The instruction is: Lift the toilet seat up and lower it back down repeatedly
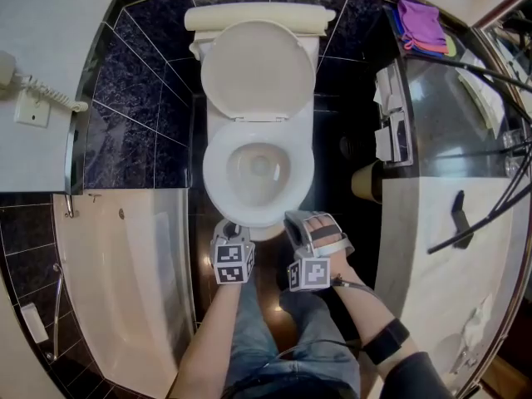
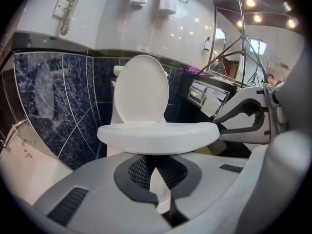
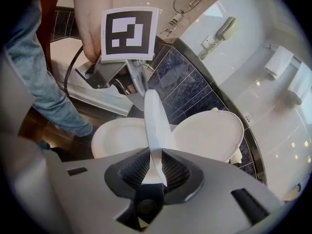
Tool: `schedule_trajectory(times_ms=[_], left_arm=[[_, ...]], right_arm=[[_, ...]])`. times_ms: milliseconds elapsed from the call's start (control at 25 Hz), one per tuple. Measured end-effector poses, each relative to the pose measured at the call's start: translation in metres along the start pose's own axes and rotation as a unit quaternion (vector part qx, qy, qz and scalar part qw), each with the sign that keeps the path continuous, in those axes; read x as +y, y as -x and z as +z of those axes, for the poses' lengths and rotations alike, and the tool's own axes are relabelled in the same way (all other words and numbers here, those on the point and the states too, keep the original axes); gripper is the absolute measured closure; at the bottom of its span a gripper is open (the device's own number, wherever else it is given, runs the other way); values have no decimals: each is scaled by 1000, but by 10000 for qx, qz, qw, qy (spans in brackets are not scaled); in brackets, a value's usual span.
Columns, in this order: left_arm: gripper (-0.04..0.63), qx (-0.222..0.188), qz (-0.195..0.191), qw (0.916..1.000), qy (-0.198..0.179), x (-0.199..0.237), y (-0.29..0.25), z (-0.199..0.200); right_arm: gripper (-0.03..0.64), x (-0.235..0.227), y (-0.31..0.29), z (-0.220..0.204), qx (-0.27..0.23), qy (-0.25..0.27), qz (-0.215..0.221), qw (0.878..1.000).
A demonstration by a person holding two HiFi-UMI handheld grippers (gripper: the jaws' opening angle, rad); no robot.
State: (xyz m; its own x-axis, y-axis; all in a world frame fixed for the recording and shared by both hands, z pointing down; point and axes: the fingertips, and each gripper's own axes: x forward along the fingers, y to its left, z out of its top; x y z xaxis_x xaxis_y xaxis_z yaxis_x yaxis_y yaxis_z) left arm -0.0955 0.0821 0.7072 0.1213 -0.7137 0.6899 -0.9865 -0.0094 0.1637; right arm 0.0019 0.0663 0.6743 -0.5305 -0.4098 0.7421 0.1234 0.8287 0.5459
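Standing upright against the smooth white cistern [image 1: 259,17], the oval toilet lid [image 1: 258,69] shines glossy. Below it the toilet seat [image 1: 214,169], a rounded ring of the same hard white plastic, lies low over the bowl. Whether the seat rests on the rim cannot be made out. Dark veined marble tiles [image 1: 133,123] cover the wall and floor around it, and a pale bathtub [image 1: 125,281] lies to the left.

The right hand-held gripper [image 3: 155,172] is rolled on its side at the seat's front. Its ribbed black pads are closed narrowly on the thin front edge of the seat, which runs edge-on between the jaws.

The left hand-held gripper [image 2: 160,184] sits just beside it, below the seat's front lip. Its jaws stand only a slim slit apart, with white showing in the gap.
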Motion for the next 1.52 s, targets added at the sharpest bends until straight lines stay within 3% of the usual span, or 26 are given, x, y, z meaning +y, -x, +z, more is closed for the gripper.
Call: schedule_trajectory(times_ms=[120,280,600,960,1320,1520], left_arm=[[595,61,24,10000,-32,1,-3,-15],[595,219,6,9997,-144,-1,-8,-43],[595,482,-211,9977,-422,-5,-29,-107],[595,1034,-317,9927,-540,1,-67,-195],[595,1636,-234,9840,-659,9,-73,-249],[595,1504,-216,9866,-602,11,-65,-252]], right_arm=[[518,13,1,-3,-27,-20,101,9999],[599,36,10,-8,-123,-74,117,9998],[598,72,-10,-55,259,-1008,82,9945],[598,97,-66,-78,389,-1793,133,9829],[598,98,-84,-81,388,-2051,126,9779],[598,96,-84,-83,398,-2057,110,9777]])
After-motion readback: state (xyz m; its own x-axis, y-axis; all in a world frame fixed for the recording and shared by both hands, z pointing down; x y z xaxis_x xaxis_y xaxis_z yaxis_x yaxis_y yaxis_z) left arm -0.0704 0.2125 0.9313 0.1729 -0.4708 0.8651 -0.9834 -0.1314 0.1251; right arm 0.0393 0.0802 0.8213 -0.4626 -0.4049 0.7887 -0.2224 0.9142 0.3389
